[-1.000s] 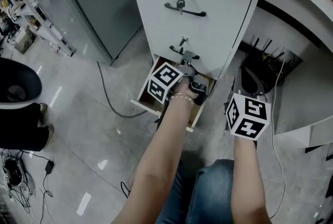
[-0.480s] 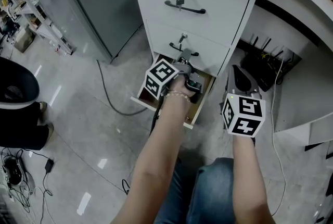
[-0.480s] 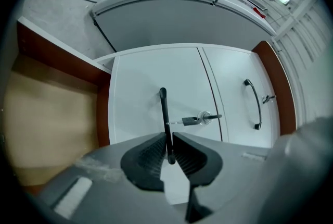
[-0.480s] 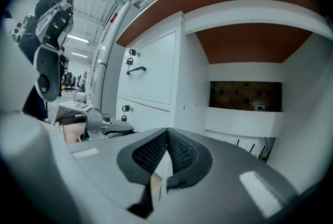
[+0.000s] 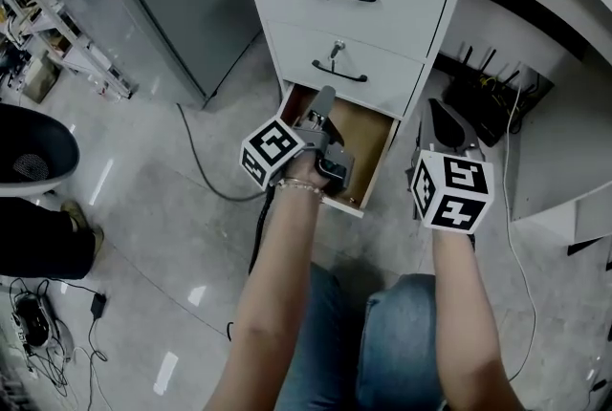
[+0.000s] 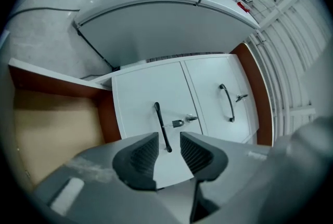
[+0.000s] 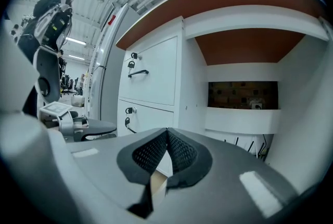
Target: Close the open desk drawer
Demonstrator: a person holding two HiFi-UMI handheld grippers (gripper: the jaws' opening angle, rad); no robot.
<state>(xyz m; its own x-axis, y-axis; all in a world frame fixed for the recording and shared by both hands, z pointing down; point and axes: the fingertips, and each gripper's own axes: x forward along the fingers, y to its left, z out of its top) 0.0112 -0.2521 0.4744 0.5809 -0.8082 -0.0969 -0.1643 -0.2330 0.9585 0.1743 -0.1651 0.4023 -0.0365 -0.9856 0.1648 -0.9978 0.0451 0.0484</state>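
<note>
Trouble, from where I stand, starts small at the left: a floor cable curls toward the cabinet's corner, though it looks clear of the drawer's path. Next comes the left gripper, over the left part of the open bottom drawer, which stands pulled out toward the person beneath two shut ones. Its jaws have just been opening and show a modest gap with nothing in it. The middle drawer's handle sits beyond that gap, untouched.

If the drawer is shoved in while that gripper hangs over the cavity, I'd expect it to get pinched against the front above. A push on one side alone might skew the drawer.

The drawer's front face and its handle are hidden under the hand and marker cube. The right gripper, jaws pressed together and empty, waits apart on the right. The dark gear under the desk is hard to make out.
</note>
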